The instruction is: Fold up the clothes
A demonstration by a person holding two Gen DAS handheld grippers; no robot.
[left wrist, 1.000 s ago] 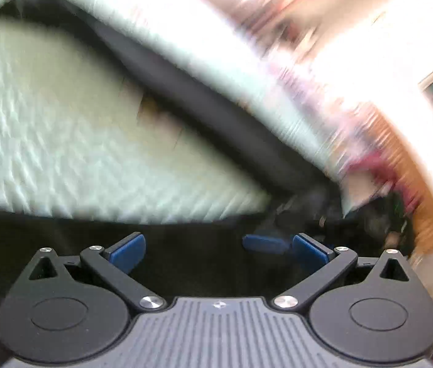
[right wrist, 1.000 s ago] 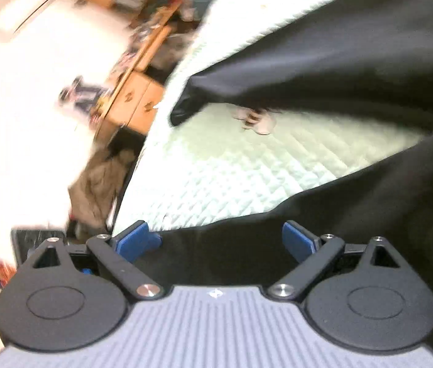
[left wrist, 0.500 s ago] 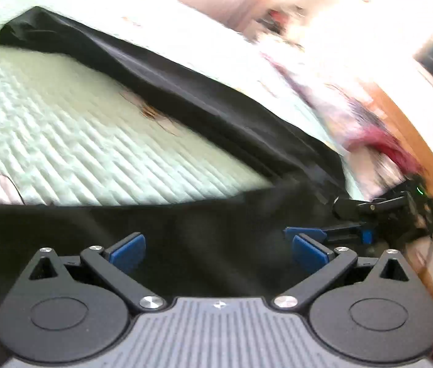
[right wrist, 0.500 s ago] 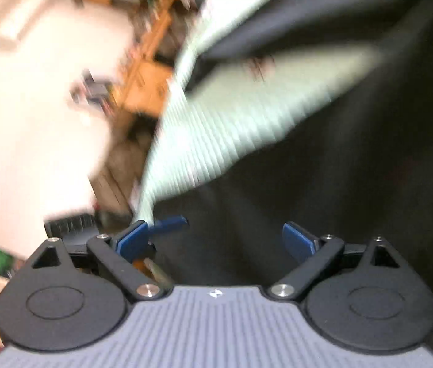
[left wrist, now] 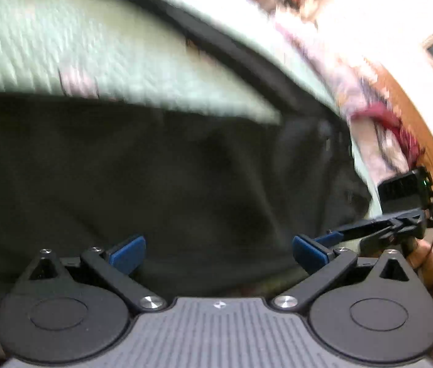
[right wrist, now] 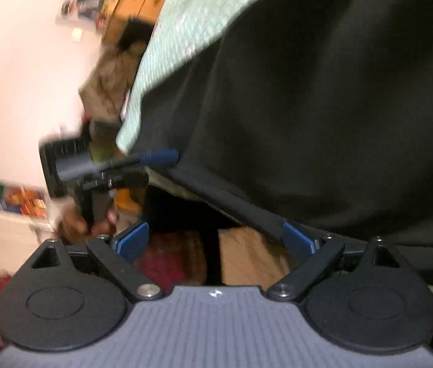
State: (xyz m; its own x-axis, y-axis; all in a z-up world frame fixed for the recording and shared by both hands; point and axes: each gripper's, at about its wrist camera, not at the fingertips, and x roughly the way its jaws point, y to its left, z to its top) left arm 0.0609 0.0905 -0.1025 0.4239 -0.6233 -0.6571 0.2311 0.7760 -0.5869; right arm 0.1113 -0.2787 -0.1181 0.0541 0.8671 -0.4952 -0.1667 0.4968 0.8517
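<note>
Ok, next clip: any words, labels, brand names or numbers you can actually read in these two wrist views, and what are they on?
None can be read.
Left gripper body: a small pale emblem, no letters.
Right gripper body: the same small emblem, no letters.
Colourful boxes by the wall: print blurred beyond reading.
Black garment and pale green quilt: no text visible.

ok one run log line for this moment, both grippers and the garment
left gripper: open, over black garment | right gripper: open, at garment's near edge | garment: spread on pale green quilted bedspread | frames: motion-blurred
</note>
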